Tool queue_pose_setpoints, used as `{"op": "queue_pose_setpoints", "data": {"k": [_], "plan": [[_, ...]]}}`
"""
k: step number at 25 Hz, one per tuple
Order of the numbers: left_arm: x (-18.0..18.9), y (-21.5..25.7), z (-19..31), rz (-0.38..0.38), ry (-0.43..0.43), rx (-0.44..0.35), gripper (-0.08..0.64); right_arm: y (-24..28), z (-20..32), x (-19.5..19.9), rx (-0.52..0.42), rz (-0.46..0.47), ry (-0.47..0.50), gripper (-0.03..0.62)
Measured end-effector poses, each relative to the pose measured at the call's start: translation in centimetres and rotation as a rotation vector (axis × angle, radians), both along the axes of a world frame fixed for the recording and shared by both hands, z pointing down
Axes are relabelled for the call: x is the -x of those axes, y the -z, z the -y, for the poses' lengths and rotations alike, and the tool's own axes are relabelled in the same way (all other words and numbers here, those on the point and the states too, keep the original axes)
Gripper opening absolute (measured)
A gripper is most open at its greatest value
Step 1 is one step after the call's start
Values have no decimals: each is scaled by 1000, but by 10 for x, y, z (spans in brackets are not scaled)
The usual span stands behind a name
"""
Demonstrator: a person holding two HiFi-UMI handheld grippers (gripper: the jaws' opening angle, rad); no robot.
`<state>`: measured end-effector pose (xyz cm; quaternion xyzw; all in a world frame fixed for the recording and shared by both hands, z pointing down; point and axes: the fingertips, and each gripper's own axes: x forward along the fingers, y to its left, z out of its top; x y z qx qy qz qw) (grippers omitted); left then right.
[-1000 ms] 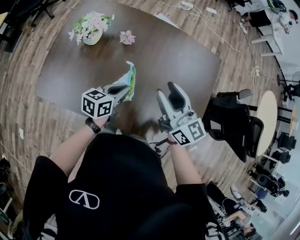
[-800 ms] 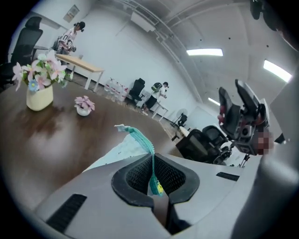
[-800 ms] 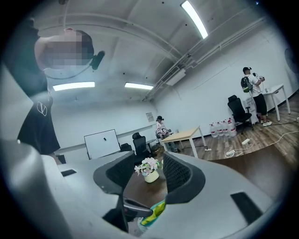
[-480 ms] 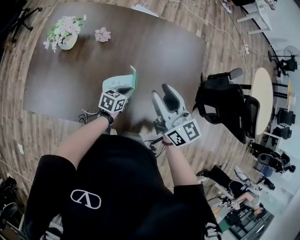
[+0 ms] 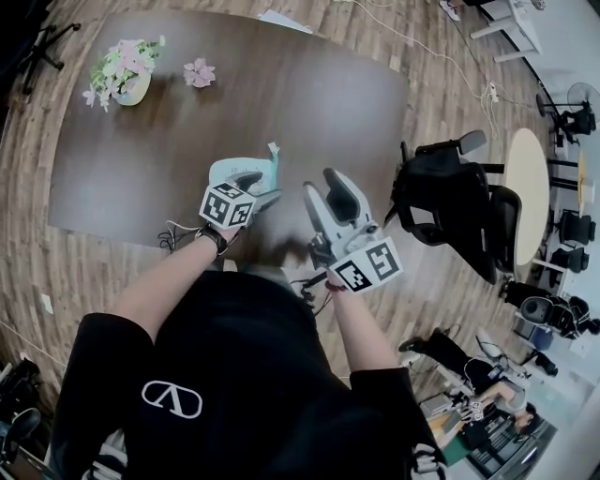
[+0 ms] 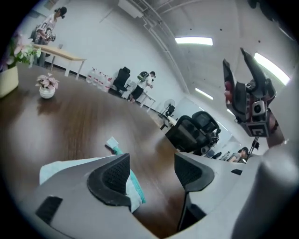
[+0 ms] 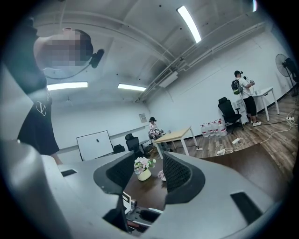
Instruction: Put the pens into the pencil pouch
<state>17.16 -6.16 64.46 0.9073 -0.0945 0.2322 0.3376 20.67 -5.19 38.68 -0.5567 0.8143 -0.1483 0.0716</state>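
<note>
At the very bottom of the head view the person's black shirt (image 5: 234,356) fills the picture, and both forearms reach forward from it. The left hand-held gripper (image 5: 260,190) is low over the near edge of the dark brown wooden worktop (image 5: 309,103) and points somewhat downward. Its jaws have just been opening and now stand wide apart. The pale mint fabric pencil pouch (image 5: 234,169) lies flat on the worktop, directly under and ahead of this gripper, and the gripper's own body covers the near part of it from above. In the left gripper view the teal zipper edge (image 6: 134,189) of the pouch shows in the gap, just beside the left pad (image 6: 112,179). The pads do not press on it, so we see that this gripper holds nothing. A small white tag (image 6: 112,142) sticks out at the far end of the pouch.

Just beside it, the right hand-held gripper (image 5: 326,187) is held about level, above the worktop and apart from the pouch. Its jaws are about half open with nothing between them; through the gap its own view shows only the distant flowers.

Farther away, near the far left corner of the worktop, stands a cream vase with pink and white flowers (image 5: 127,75), and near it a small pink flower pot (image 5: 198,72). A white paper sheet (image 5: 286,19) lies at the far edge. Off the right side of the worktop a black office chair (image 5: 450,183) stands on the wooden plank floor (image 5: 56,272), and beyond the chair is a round pale table (image 5: 527,187).
</note>
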Motion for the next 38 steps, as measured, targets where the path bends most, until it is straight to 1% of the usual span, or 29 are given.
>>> {"op": "queue_pose_setpoints", "data": {"k": [3,5,7,8,10,12,14,16,19,23,28,34,38], "plan": [[13,47,10,-88,29,-85,285,2,-2,1,-9,-7,6,190],[28,93,21,-159,56,-173,257,3,-1,5,-13,-16,14,190],[49,144,32,-233,98,-277,245,5,-2,9,-20,-34,23,190],[61,169,36,-269,125,-334,190,7,-2,12,-26,-48,26,188],[87,218,42,-327,179,-449,149,12,-4,18,-43,-86,32,185],[111,260,42,-365,223,-566,97,19,-7,24,-67,-135,34,169],[132,291,39,-380,250,-670,48,28,-11,29,-93,-192,30,136],[150,313,35,-384,274,-734,39,37,-15,34,-118,-229,16,102],[171,336,32,-395,324,-784,18,46,-21,35,-143,-256,-19,61],[189,354,32,-402,370,-821,5,54,-28,26,-155,-262,-87,11],[196,359,34,-413,401,-828,3,61,-37,16,-166,-295,-157,0],[188,359,36,-406,388,-835,3,65,-45,4,-171,-341,-230,-1],[181,359,34,-409,369,-844,2,65,-48,-1,-176,-371,-263,0]]}}
